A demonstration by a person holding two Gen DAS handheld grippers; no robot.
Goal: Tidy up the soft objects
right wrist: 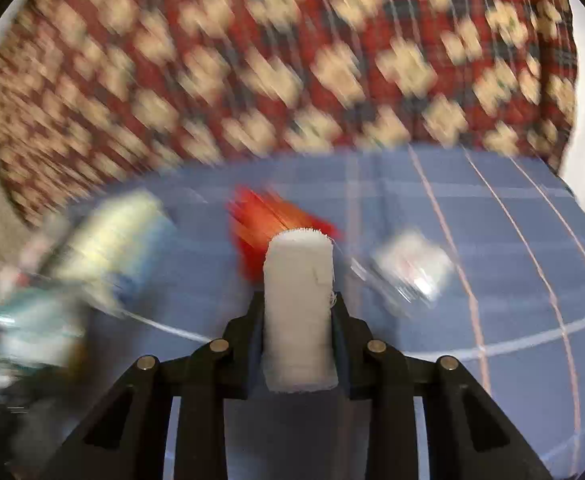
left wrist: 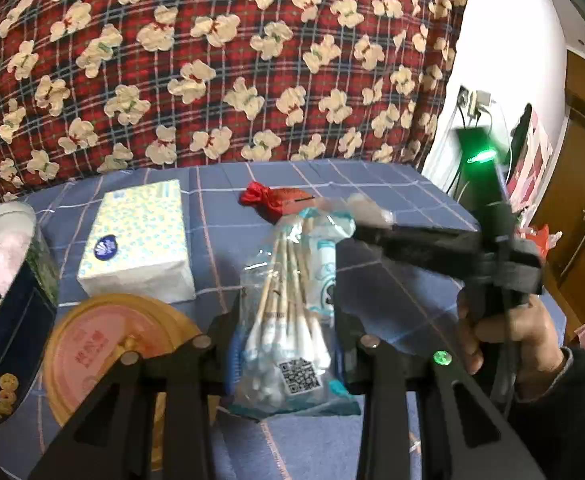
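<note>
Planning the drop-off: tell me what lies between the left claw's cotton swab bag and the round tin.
The cotton swab bag sits in the left claw. Toward the round tin at far left lies the tin's lid, flat on the blue cloth; a tissue pack lies farther back.

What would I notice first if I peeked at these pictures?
Probably the big red quilt with cream bows filling the back. Next, the bag of cotton swabs clamped in the left gripper up front, and the white gauze roll standing between the right gripper fingers.
</note>
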